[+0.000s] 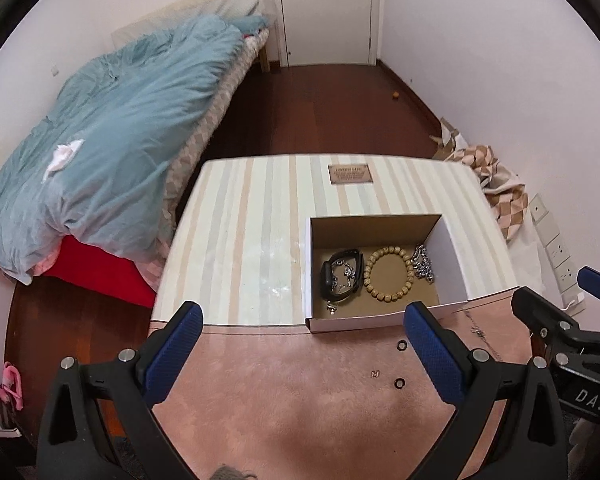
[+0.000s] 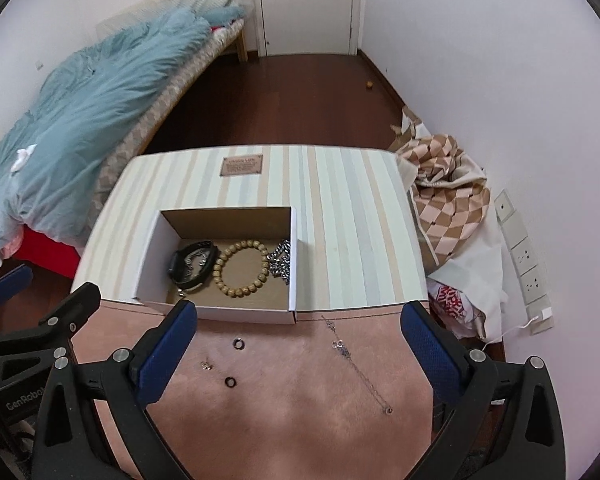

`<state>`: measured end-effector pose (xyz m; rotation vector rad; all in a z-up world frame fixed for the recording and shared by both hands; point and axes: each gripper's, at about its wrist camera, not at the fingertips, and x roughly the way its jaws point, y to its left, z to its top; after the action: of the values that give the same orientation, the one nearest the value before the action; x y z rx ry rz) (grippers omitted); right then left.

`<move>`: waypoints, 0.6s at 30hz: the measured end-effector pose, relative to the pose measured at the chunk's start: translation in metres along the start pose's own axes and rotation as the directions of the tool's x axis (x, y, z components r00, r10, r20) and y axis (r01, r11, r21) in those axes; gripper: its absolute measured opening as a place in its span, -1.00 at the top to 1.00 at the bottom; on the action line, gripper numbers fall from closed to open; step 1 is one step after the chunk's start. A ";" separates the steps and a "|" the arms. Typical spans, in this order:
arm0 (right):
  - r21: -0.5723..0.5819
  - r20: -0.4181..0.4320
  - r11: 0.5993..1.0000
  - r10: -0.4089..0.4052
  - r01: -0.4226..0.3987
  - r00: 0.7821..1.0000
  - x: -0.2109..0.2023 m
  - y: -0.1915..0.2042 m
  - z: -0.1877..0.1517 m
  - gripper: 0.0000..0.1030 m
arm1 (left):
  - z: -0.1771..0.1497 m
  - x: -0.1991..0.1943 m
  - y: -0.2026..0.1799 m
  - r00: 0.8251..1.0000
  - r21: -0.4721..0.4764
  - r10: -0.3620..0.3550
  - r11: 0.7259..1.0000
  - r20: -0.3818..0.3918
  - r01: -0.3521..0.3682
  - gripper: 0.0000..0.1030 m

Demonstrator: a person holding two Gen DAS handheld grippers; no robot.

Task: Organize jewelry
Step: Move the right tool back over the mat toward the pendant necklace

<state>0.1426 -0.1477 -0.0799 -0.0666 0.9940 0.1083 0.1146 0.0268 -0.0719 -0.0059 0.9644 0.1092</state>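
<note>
**Both tongs wide over the pink mat, box half filled**

Pink mat [image 2: 300, 420] fills the near part of both views, spread over the near end of a striped table [image 2: 340, 220]. Both tongs hang above it with their blue pads spread wide and nothing between them: the left gripper [image 1: 302, 344] and the right gripper [image 2: 300, 338].

Loose pieces lie on the mat. Two small black rings [image 2: 239, 344] [image 2: 229, 381] sit apart from each other, with a tiny pair of earrings [image 2: 207, 365] just to their left. To the right, a thin silver necklace [image 2: 356, 364] runs in a line from close to the mat's far edge toward the camera.

An open cardboard box [image 2: 252, 315] stands on the table, its near wall overlapping the far edge of the mat. Inside, from left to right, lie a black band [image 2: 192, 262] with a small silver chain across it, a wooden bead bracelet [image 2: 242, 268] lying flat as a ring, and a heavy silver chain [image 2: 281, 262] bunched against the right wall.

Beyond the table, a bed with a blue quilt [image 2: 92, 112] stands at the left, and a checked cloth [image 2: 444, 200] is heaped by the right wall.
</note>
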 end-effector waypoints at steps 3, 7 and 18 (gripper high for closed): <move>-0.005 0.035 1.000 0.007 -0.006 0.999 -0.024 0.004 -0.005 -0.99 | -0.003 -0.022 0.003 0.999 -0.003 -0.001 1.000 0.037 0.001 -0.99; -0.006 0.081 1.000 0.017 -0.017 0.997 -0.056 0.006 -0.012 -0.99 | -0.009 -0.050 0.010 0.997 -0.018 0.022 1.000 0.080 -0.021 -0.99; -0.002 0.138 0.998 0.063 -0.063 0.988 -0.109 0.016 -0.032 -1.00 | -0.031 -0.100 0.025 0.993 -0.063 0.061 0.997 0.105 -0.055 -0.99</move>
<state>0.0554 -0.1423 -0.0056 -0.0252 0.8578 0.1675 0.0299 0.0406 -0.0063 -0.0268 0.8541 0.1901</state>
